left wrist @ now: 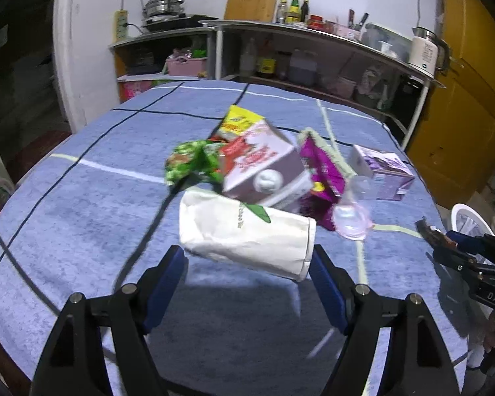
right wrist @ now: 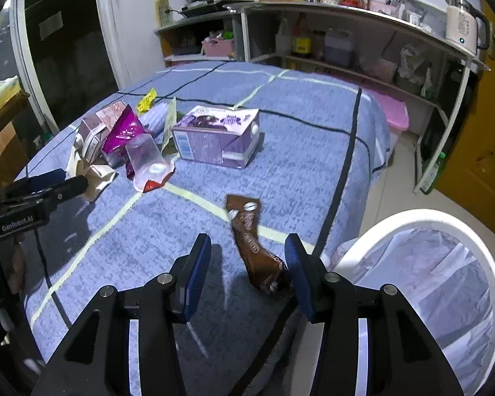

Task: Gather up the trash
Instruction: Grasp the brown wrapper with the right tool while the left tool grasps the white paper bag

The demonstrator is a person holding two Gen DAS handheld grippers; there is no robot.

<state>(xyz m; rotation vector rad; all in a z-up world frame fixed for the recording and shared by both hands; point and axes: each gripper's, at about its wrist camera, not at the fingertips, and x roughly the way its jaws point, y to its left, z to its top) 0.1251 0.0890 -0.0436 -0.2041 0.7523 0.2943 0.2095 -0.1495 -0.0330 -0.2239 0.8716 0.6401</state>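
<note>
Left tongs (left wrist: 247, 257) are spread wide over the blue checked cloth of the worktop (left wrist: 66, 198), w/ the white paper bag (left wrist: 244, 237) lying on its side betw. the 2 blue pads; whether the pads touch the bag can't be told, and the bag looks slightly blurred. Just behind the bag sits a heap of trash: a brown-and-pink carton (left wrist: 264, 168) tilted on top, a green wrapper (left wrist: 194, 161) to its left, a yellow packet (left wrist: 241, 122) behind, a magenta snack bag (left wrist: 323, 175) to its right, and a clear plastic cup (left wrist: 351, 221) lying on its side beside that. A purple carton (right wrist: 217, 138) lies flat a bit apart from the heap, toward the worktop's right part. Right tongs (right wrist: 247, 257) are also wide open, gripping nothing; a brown chocolate wrapper (right wrist: 252, 244) lies on the cloth betw. the fingers, its lower end close by the right pad, contact unclear. Beside the worktop edge, at lower right in the right wrist view, stands a white bin (right wrist: 422, 221) lined w/ a clear bag. Shelving (right wrist: 346, 13) w/ bottles and a kettle (right wrist: 460, 26) runs along the back wall.
</note>
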